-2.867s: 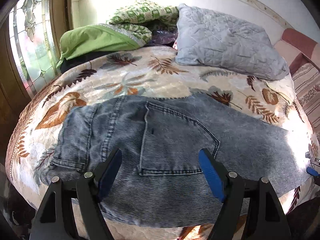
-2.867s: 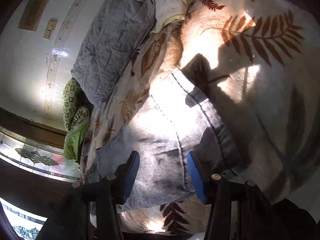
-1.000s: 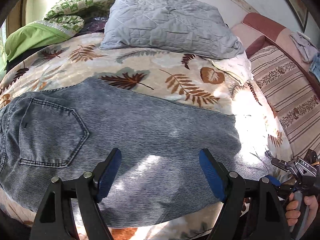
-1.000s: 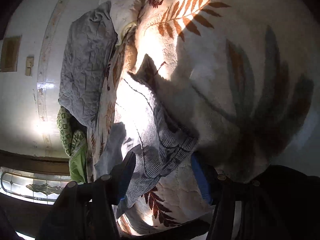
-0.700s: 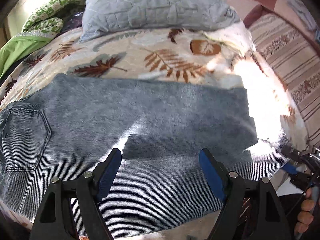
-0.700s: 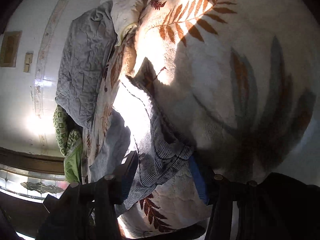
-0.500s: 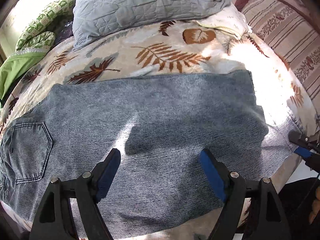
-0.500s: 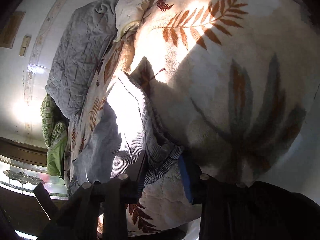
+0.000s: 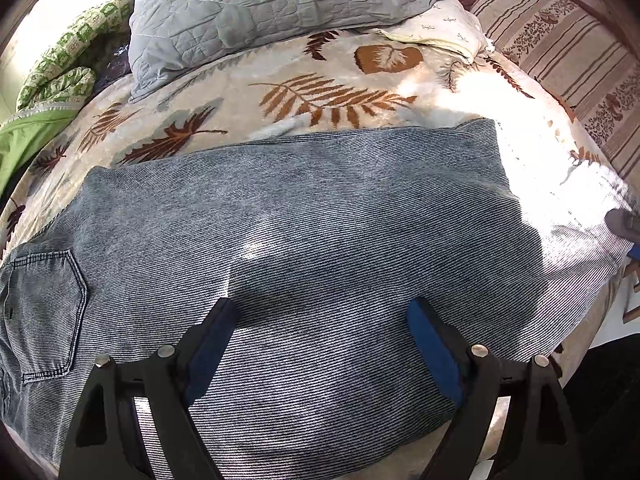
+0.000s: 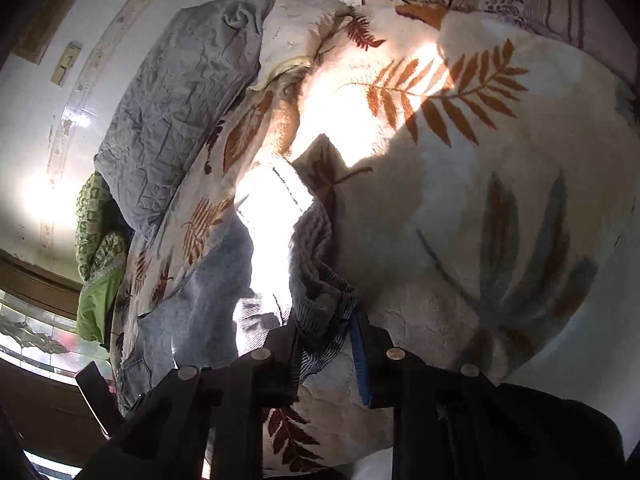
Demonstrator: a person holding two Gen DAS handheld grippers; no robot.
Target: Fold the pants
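Observation:
Grey-blue striped denim pants lie flat across a leaf-patterned bedspread, back pocket at the left, leg hems at the right. My left gripper is open and empty, hovering over the near edge of the legs. My right gripper is shut on the bunched hem end of the pants at the bed's edge. Part of the right gripper shows at the far right of the left wrist view.
A grey quilted pillow and a cream pillow lie at the head of the bed. Green bedding is piled at the far left. A striped cushion stands at the right. A stained-glass window is beyond.
My right gripper has closed on the pants' hem and bunched it. My left gripper has moved right along the pants from the seat to the legs, staying open.

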